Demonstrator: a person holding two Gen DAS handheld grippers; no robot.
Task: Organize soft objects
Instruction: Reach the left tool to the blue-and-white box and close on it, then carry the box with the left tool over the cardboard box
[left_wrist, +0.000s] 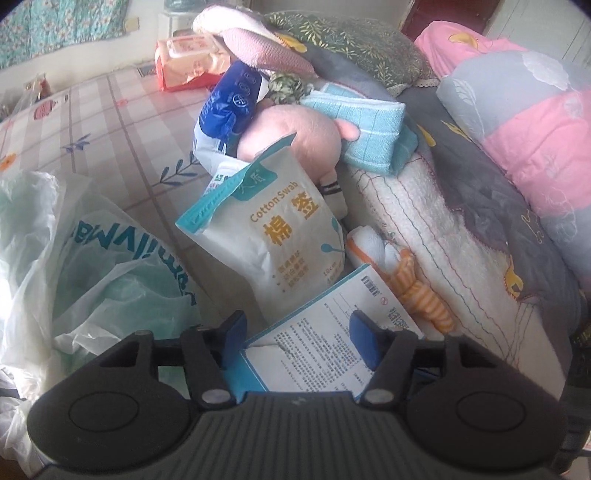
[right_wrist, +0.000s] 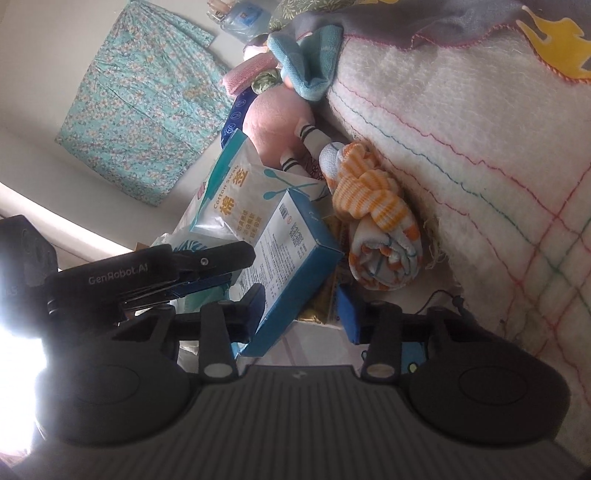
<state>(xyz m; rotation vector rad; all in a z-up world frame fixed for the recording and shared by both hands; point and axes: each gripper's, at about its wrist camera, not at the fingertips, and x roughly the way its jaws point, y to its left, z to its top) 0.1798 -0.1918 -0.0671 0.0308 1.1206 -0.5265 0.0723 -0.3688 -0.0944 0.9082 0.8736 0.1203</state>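
Holding our left gripper spread around a blue box, we see its printed face between the two pads, though we cannot tell whether either pad touches it. Our right gripper is spread as well, with the same box's lower corner in its gap and nothing pinched.

Just ahead of the left jaws a cotton swab bag leans on a pink plush toy. Ahead and to the right lies an orange striped cloth, against a white blanket. Farther out a folded teal towel rests on the plush. To the left sits a plastic bag.

We judge the sorting barely begun: the soft things sit jumbled with packets, and nothing looks gathered or stacked yet.
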